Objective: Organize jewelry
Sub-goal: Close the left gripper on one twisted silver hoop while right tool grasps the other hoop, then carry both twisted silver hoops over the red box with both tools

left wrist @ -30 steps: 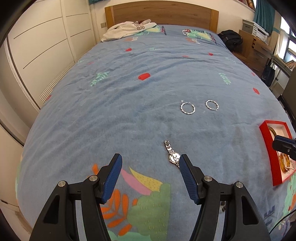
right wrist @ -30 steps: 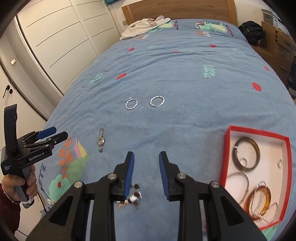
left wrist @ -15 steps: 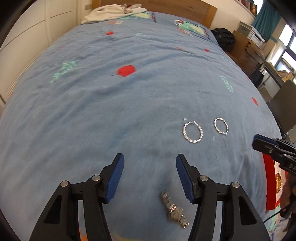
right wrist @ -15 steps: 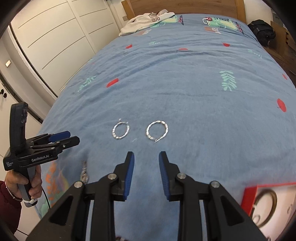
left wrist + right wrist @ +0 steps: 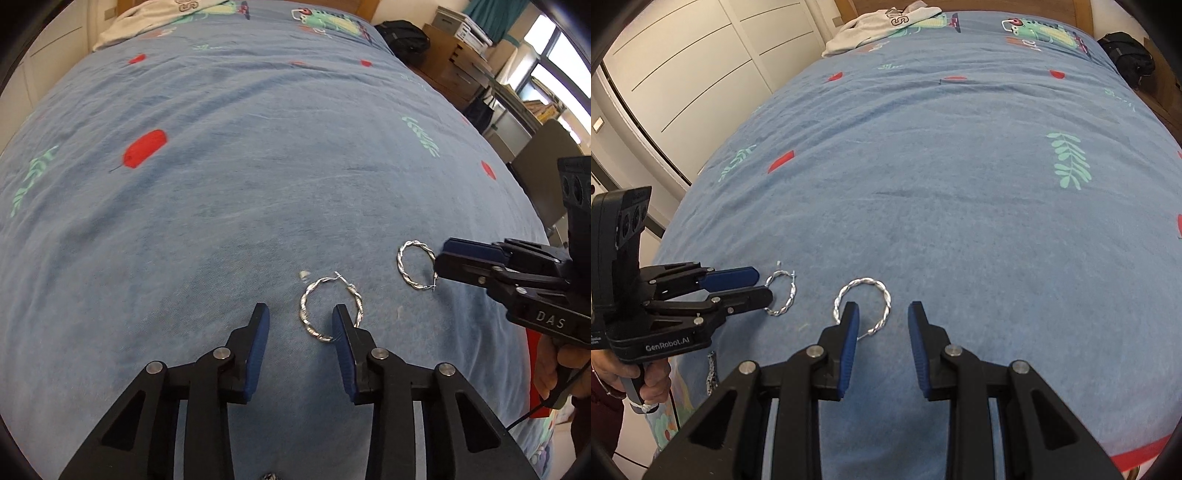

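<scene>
**Twisted metal on soft cloth**

Two hoop earrings (image 5: pixel 330 309) (image 5: pixel 416 264) are shiny, twisted silver metal. The bedspread (image 5: pixel 258 166) is matt, slightly fuzzy blue cloth. The fingers (image 5: pixel 256 341) carry ribbed blue pads on matt black plastic. The headboard (image 5: pixel 1082 14) is smooth wood.

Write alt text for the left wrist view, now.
The left gripper, jaws open, hovers over a twisted silver hoop earring on a blue bedspread, one jaw overlapping the hoop. The right gripper reaches a second hoop from the right.
</scene>
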The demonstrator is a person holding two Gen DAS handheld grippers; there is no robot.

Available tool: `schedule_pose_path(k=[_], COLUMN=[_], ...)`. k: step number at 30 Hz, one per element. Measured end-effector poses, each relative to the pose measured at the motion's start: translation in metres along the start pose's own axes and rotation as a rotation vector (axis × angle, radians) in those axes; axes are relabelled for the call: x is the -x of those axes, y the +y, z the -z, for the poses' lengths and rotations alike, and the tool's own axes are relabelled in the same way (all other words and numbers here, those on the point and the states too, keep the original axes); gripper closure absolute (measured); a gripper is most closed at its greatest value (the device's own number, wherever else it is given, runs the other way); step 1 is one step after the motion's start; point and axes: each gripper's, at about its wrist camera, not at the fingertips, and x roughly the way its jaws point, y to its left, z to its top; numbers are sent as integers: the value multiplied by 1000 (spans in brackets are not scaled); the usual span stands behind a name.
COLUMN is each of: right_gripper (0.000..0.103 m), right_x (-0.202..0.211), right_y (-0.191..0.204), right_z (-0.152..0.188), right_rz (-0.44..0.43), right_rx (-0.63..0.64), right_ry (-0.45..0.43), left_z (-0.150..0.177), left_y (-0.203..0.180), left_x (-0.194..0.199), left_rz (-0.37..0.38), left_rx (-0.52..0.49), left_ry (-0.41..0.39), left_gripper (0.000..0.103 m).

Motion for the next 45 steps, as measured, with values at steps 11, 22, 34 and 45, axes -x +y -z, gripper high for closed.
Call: schedule_pose_path(k=[11,22,34,45], right_gripper=[78,98,98,98], right_x=[-23,-4,118,219], right_y=[-2,-4,-13,-118], right_z=[-5,6,44,114], right_rz=[8,14,40,226], right_rx=[39,28,-9,-116], right_ry=[54,27,-119,-147], left_z=[-8,-1,14,10], left_y=[-6,-10,-72,-196], left_x=[-21,-7,51,49], left_rz=[-26,-36,4,111], left_rx=[-38,22,-26,-163], left_ry=[44,-4,-50,-53], left_gripper=[91,98,98,98])
